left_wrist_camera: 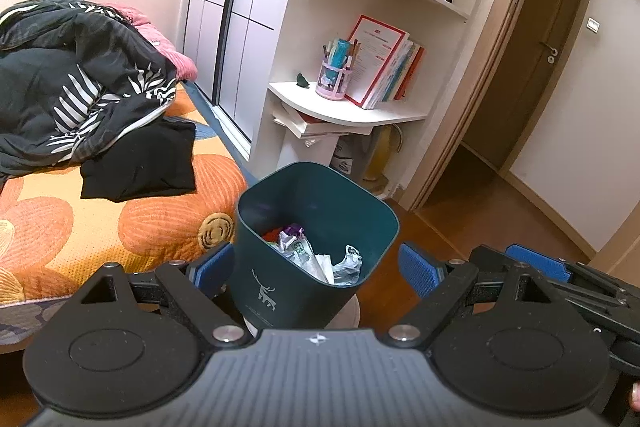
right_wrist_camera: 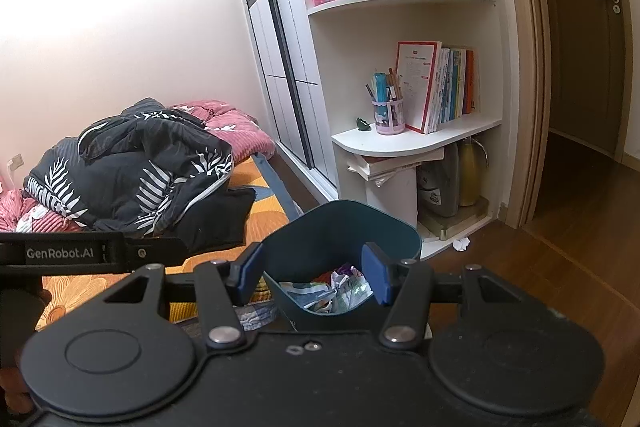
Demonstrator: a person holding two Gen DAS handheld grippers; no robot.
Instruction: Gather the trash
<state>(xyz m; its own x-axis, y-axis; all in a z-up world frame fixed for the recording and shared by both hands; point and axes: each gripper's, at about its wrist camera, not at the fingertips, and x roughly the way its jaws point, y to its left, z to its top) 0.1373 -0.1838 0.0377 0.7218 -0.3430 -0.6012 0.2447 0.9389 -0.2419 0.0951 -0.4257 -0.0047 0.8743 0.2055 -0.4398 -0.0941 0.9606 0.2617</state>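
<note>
Here, both grippers w/ fingers spread, holding nothing: left gripper [left_wrist_camera: 316, 269] straddles teal bin [left_wrist_camera: 316, 227]; right gripper [right_wrist_camera: 312, 277] above it.

Occluded and cropped regions, both wrist views

The bin [left_wrist_camera: 316, 251] base is hidden behind the left gripper [left_wrist_camera: 316, 267] body; in the right wrist view its near wall and base sit behind the right gripper [right_wrist_camera: 310, 275]. The trash [left_wrist_camera: 312, 255] is a crumpled mass, individual items unidentifiable. The bed [left_wrist_camera: 60, 227] is cut off by the left edge. The book [right_wrist_camera: 416, 83] text is too small to read. The stack [right_wrist_camera: 396, 163] under the shelf is partly concealed.
</note>
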